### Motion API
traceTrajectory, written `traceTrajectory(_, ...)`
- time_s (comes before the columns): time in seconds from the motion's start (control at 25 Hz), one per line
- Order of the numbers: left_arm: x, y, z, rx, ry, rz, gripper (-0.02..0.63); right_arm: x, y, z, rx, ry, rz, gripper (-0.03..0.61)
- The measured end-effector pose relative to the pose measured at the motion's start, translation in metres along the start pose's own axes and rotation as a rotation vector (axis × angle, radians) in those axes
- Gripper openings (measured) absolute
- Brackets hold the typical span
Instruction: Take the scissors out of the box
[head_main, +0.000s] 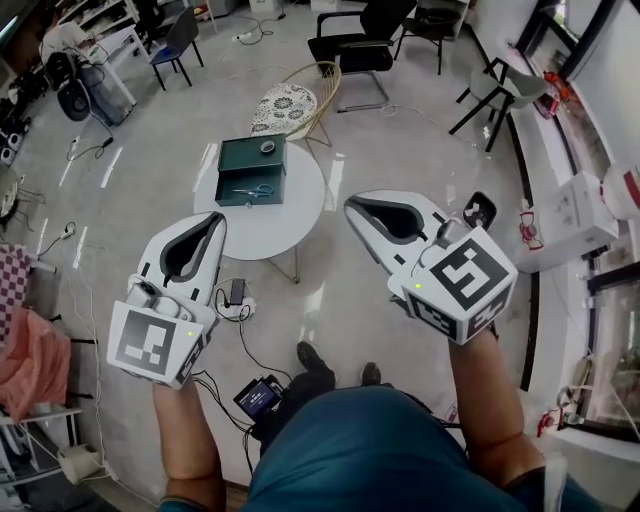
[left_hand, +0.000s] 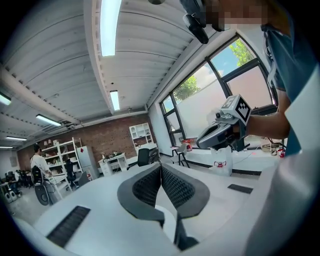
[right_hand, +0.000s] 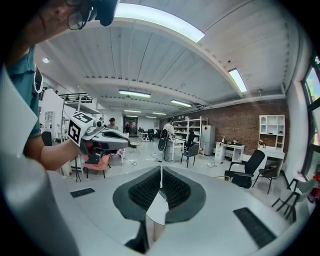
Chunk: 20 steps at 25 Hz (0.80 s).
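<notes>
The left gripper (head_main: 214, 226) has its jaws pressed together on nothing and is held well short of the round table (head_main: 300, 222). On that table the green box (head_main: 228, 185) stands with its lid open, and the scissors (head_main: 258, 190) lie inside it. The right gripper (head_main: 354, 207) is likewise closed and empty.

For a clean pick, one gripper should open before entering the box and close over the scissor handles. The other may steady the box wall.

A wicker chair (head_main: 300, 100) stands just behind the table. A power strip (head_main: 232, 308) with cables lies on the floor near the table legs and may catch a foot on approach.
</notes>
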<state>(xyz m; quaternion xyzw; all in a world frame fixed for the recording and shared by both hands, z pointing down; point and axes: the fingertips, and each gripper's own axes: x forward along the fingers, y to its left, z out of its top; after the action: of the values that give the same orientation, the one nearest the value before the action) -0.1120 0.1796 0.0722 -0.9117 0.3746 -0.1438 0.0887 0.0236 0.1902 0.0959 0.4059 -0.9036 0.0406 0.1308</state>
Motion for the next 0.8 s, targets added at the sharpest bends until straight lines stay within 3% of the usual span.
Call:
traceTrajectory(0.48, 0.015, 0.087, -0.021, 0.001, -0.047, -0.060, 0.020, 0.080, 0.000, 0.033, -0.006, 0.026, -0.083, 0.038)
traceTrajectory(0.8, 0.005, 0.136, -0.036, -0.014, -0.034, -0.025, 0.020, 0.136, -0.004, 0.056, -0.036, 0.008, -0.045, 0.038)
